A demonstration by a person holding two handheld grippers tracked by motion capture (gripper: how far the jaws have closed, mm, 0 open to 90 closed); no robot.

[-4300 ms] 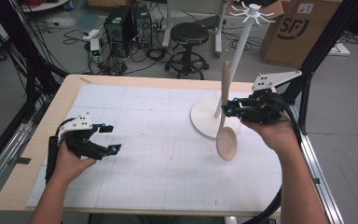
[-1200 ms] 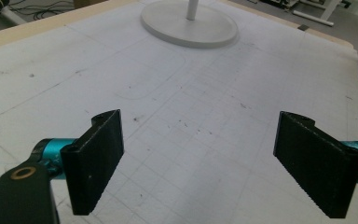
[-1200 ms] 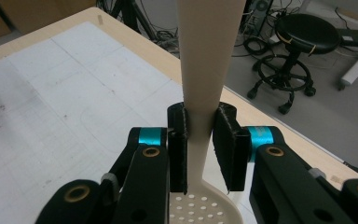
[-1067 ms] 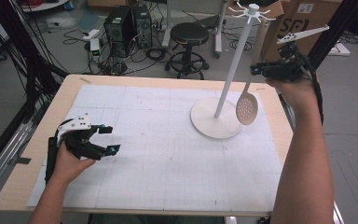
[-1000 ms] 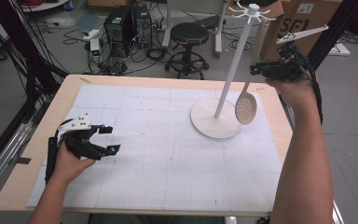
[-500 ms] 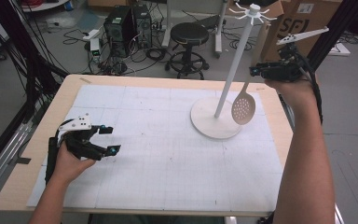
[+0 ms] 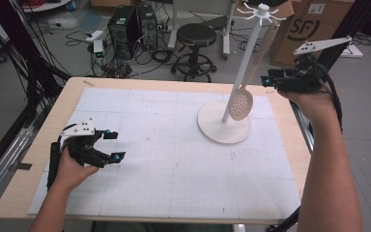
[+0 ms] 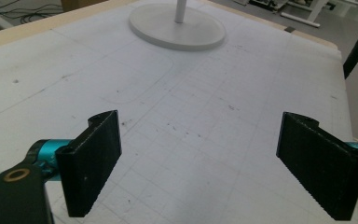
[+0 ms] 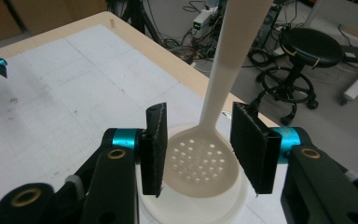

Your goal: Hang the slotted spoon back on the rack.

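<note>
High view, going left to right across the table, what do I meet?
Left claw → white stand's round base → slotted spoon hanging beside the pole → right claw, raised at the table's right edge.

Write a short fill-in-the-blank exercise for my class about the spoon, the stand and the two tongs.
1. The slotted spoon hangs from the white ____.
2. The right tongs have just been opening and stand ____ around the spoon's handle.
3. The left tongs are open with ____ between them.

Missing words: stand; open; nothing
</note>
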